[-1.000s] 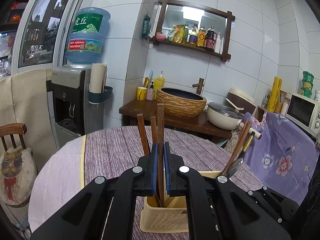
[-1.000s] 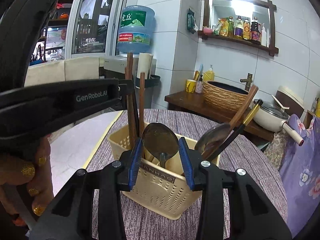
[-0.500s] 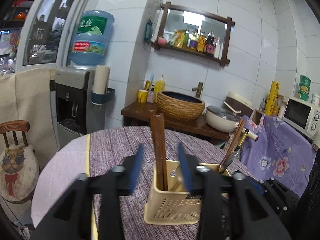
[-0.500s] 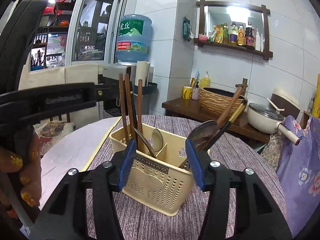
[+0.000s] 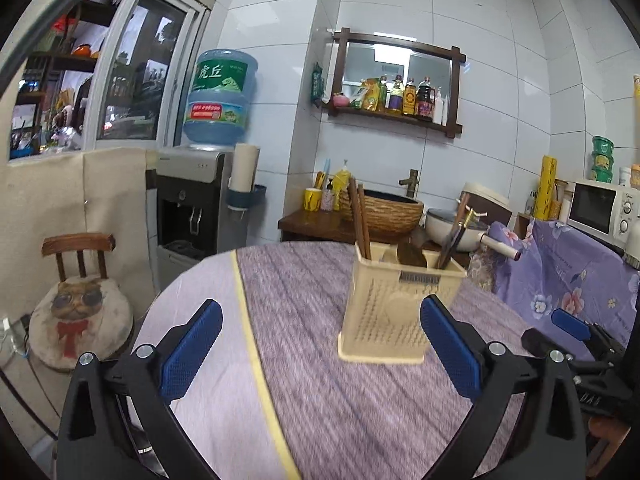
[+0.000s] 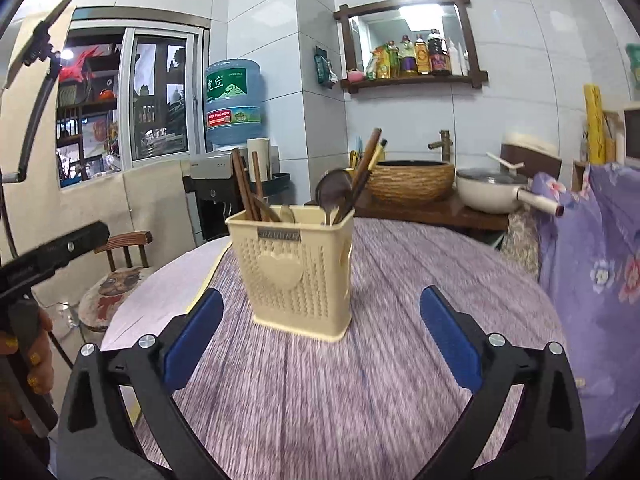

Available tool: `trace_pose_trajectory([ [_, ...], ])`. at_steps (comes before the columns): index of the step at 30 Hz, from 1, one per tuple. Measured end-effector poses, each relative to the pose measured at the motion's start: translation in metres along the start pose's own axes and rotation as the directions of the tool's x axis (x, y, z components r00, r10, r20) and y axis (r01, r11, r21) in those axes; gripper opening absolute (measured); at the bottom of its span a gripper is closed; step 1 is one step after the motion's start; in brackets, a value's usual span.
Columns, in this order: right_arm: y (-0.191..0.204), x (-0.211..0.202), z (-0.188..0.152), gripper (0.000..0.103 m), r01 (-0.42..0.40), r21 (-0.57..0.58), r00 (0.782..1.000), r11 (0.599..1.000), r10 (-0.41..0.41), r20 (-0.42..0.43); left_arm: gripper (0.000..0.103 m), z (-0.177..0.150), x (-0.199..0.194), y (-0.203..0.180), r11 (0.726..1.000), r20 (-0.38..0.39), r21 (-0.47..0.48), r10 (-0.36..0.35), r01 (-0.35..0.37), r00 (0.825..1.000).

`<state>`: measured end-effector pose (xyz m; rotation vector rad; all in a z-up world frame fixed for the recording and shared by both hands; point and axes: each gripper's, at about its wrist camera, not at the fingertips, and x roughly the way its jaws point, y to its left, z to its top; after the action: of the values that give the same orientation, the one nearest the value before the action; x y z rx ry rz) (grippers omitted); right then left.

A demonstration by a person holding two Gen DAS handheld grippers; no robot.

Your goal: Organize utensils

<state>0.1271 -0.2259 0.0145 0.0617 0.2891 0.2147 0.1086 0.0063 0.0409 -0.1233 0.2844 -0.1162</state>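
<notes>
Utensils stand upright in a cream utensil holder (image 6: 302, 270) on the round table (image 6: 380, 380): wooden chopsticks (image 6: 244, 186) in its left compartment, spoons (image 6: 334, 194) and dark handles leaning right in the other. Both tongs hover level, near the table's front edge and apart from the holder. The left gripper (image 5: 320, 346) is spread wide and empty; the right gripper (image 6: 322, 332) likewise gapes wide, holding nothing.

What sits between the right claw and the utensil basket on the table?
Nothing visible. Only bare purple striped tablecloth lies between the open right claw and the cream perforated plastic utensil basket, which holds the wooden chopsticks and spoons.
</notes>
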Motion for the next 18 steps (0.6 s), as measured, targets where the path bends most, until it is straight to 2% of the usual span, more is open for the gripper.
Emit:
trace_pose_trajectory([
  [4,0.001,-0.031,-0.021,0.097,-0.023,0.032,1.0,0.999,0.023,0.0,0.098,-0.022,-0.028,0.007,1.0,-0.015,-0.023,0.009,-0.009,1.0],
  [8,0.008,-0.061,-0.031,0.097,-0.061,0.04,0.998,0.997,0.059,0.034,0.098,-0.033,-0.05,0.006,1.0,-0.013,-0.006,0.013,-0.013,1.0],
  [13,0.027,-0.093,-0.036,0.097,-0.1,-0.013,0.992,0.995,0.1,0.07,0.098,-0.04,-0.063,0.002,1.0,-0.032,0.01,-0.008,0.008,0.999],
  [18,0.038,-0.109,-0.04,0.097,-0.113,-0.06,0.99,0.992,0.117,0.084,0.098,-0.05,-0.075,-0.007,0.999,-0.024,0.039,-0.02,0.021,0.999],
])
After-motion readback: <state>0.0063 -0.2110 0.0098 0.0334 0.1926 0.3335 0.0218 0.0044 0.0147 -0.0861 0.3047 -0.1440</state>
